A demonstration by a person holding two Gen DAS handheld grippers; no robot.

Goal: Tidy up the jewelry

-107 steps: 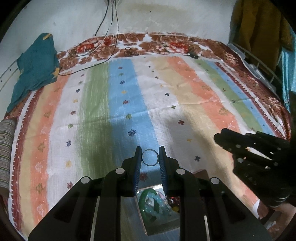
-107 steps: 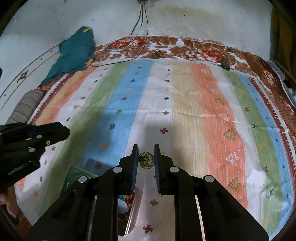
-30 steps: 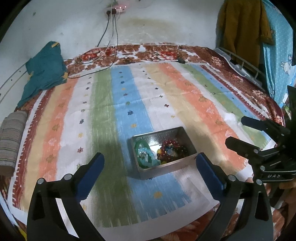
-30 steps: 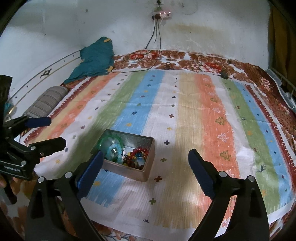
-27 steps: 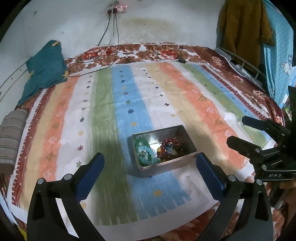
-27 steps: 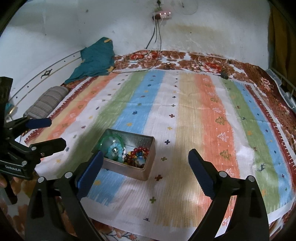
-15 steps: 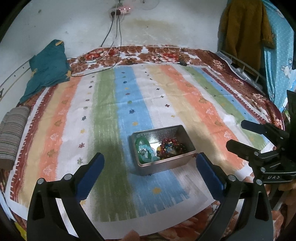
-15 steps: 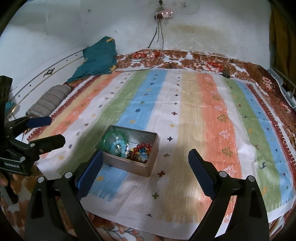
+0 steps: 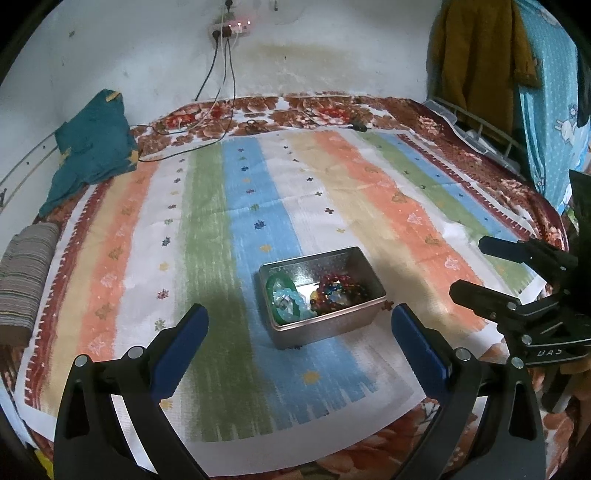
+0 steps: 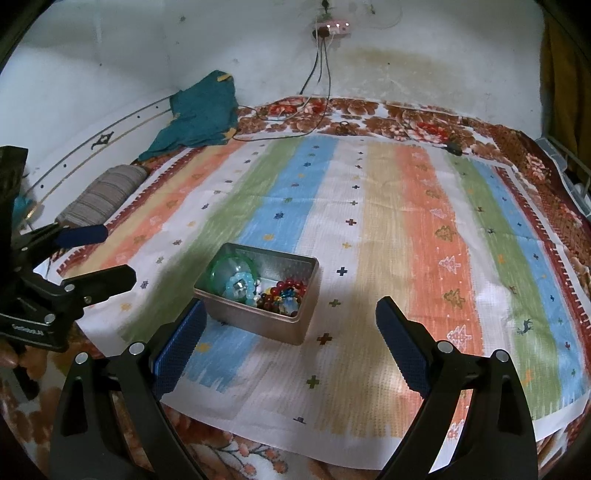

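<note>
A silver metal box (image 9: pixel 334 325) (image 10: pixel 258 323) sits on the striped cloth (image 9: pixel 207 236) (image 10: pixel 424 236). Inside lie a green bangle (image 9: pixel 277 284) (image 10: pixel 221 271), a light blue bead bracelet (image 9: pixel 291 301) (image 10: pixel 242 286) and a heap of red and dark beads (image 9: pixel 338 290) (image 10: pixel 282 291). My left gripper (image 9: pixel 299 323) hangs above the cloth's near edge, wide open and empty. My right gripper (image 10: pixel 290 319) is likewise wide open and empty, with the box beyond its left finger. Each gripper shows in the other's view: the right gripper (image 9: pixel 476 267) and the left gripper (image 10: pixel 110 254).
A teal garment (image 9: pixel 92 147) (image 10: pixel 199 110) lies at the far left corner and a striped roll (image 9: pixel 24 273) (image 10: pixel 103 194) at the left edge. Cables (image 9: pixel 218 125) (image 10: pixel 314 107) run from a wall power strip (image 9: pixel 231 27) (image 10: pixel 332 26) onto the floral bedsheet (image 9: pixel 295 110). Clothes (image 9: pixel 476 62) hang on the right.
3.6 s ago each gripper was shut on a small ring low over the box. Both are now open, empty and pulled back. In the last second they drifted slightly back.
</note>
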